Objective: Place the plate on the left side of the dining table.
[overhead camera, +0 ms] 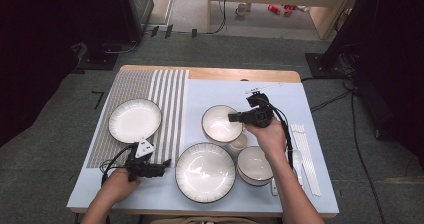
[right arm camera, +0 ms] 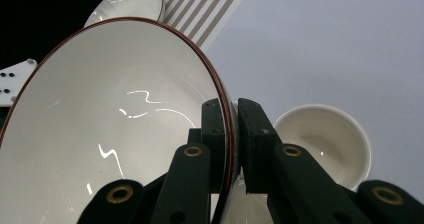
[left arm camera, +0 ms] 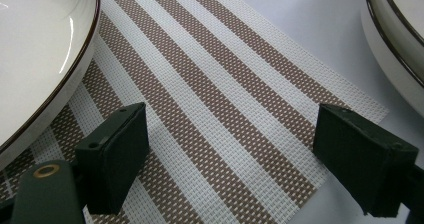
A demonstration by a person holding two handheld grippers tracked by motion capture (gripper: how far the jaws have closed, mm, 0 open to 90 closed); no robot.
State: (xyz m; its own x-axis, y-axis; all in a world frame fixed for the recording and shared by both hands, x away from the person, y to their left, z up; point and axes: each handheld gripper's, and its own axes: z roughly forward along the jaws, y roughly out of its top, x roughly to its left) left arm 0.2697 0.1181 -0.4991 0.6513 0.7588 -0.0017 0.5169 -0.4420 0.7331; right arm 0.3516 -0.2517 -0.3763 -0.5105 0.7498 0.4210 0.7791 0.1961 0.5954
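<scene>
I find my right gripper (right arm camera: pixel 230 134) clamped on the rim of the white, brown-edged ceramic bowl (overhead camera: pixel 220 123) mid-table beside the small cream cup (right arm camera: pixel 325 141), while my left gripper (left arm camera: pixel 230 159) stands open over the striped woven placemat's (left arm camera: pixel 225 109) corner.

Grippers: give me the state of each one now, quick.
Left gripper: open, nothing between the jaws, over the striped placemat.
Right gripper: shut on the rim of the bowl, holding it tilted.
</scene>
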